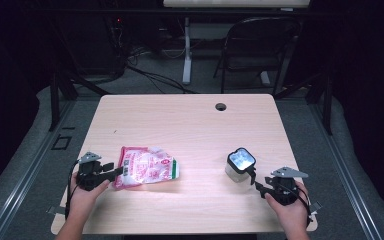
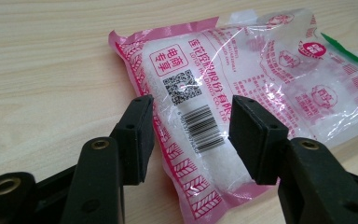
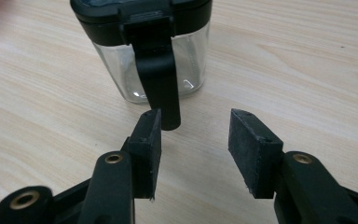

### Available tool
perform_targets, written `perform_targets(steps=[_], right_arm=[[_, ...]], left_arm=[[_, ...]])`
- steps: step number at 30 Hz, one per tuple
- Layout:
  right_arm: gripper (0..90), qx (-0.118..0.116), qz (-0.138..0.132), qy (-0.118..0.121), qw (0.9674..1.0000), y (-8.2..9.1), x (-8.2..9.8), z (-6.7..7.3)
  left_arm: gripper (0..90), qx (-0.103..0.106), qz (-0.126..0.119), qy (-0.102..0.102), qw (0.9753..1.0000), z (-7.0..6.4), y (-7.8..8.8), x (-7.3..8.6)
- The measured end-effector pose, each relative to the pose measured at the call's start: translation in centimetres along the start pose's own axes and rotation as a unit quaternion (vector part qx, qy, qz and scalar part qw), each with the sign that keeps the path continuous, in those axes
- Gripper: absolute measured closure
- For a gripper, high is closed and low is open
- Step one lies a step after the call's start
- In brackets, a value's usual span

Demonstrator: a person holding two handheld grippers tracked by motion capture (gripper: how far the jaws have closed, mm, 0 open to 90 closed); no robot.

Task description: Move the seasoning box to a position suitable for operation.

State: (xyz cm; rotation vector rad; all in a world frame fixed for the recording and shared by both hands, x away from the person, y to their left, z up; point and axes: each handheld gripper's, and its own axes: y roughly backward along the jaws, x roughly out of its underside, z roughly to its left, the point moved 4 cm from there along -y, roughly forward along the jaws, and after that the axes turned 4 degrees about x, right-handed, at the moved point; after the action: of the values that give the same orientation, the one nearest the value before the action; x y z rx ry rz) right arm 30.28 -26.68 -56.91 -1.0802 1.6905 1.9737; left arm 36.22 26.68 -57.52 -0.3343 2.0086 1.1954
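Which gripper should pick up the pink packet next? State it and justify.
Left. The left gripper has its open jaws straddling the near end of the pink packet, ready to close. The right gripper is across the table, facing the clear jar.

1. The counter (image 1: pixel 190 125) is a light wood-grain top with rounded corners and a round dark cable hole (image 1: pixel 221 106) near its far edge.
2. Behind it stands a dark folding chair (image 1: pixel 257 47) on the right side.
3. A white leg of another desk (image 1: pixel 186 50) rises beside the chair, with that desk's pale top (image 1: pixel 235 3) at the upper edge.
4. The floor (image 1: pixel 150 75) is grey, with black cables (image 1: pixel 150 75) trailing across it.
5. Dark curtains (image 1: pixel 10 60) close off both sides; light falls mainly on the counter.
6. Metal rails (image 1: pixel 25 165) run along the floor at left and right.
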Motion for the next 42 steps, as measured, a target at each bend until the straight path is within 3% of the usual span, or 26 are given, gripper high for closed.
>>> perform_targets(steps=[7,11,12,17,21,22,23,27,30,37,42], right_arm=[[53.1,-0.01,0.007,0.002,0.9999,0.1,-0.7,0.5],[51.2,-0.011,0.01,0.017,0.9997,0.4,-1.1,1.2],[50.3,-0.013,0.01,0.02,0.9997,0.5,-1.2,1.5],[49.0,-0.014,0.013,0.03,0.9994,0.0,-1.4,2.0],[51.5,-0.011,0.023,0.025,0.9994,-1.2,-1.4,1.7],[54.9,-0.015,0.02,0.024,0.9994,-1.7,-1.6,1.6],[54.9,-0.015,0.02,0.024,0.9994,-1.7,-1.6,1.6],[60.8,-0.009,0.018,0.029,0.9994,-2.2,-1.9,1.6],[66.6,-0.005,0.006,0.022,0.9997,-1.9,-2.4,1.7],[71.4,0.002,0.014,0.04,0.9991,-2.1,-2.8,2.0],[72.1,-0.002,0.017,0.045,0.9989,-2.3,-3.1,2.2]], left_arm=[[50.7,-0.008,0.007,0.005,0.9999,-0.3,0.6,0.3],[46.2,-0.022,0.001,-0.011,0.9997,-0.5,1.4,0.3],[45.2,-0.041,0.002,-0.031,0.9987,-0.4,1.5,0.3],[42.9,-0.046,0.011,-0.037,0.9982,-0.3,1.4,0.7],[43.7,-0.03,0.002,-0.024,0.9992,-0.5,1.9,0.9],[53.2,-0.033,0.009,-0.019,0.9993,-0.4,2.1,1.0],[53.2,-0.033,0.009,-0.015,0.9993,-0.4,2.3,1.1],[67.5,-0.02,-0.004,0.006,0.9998,-0.5,3.4,1.2],[74.7,-0.044,0.003,0.019,0.9988,-0.4,3.8,1.8],[81.1,-0.065,0.015,0.031,0.9973,-0.1,4.3,2.1],[72.8,-0.031,0.014,0.033,0.9989,0.0,4.3,2.3]])
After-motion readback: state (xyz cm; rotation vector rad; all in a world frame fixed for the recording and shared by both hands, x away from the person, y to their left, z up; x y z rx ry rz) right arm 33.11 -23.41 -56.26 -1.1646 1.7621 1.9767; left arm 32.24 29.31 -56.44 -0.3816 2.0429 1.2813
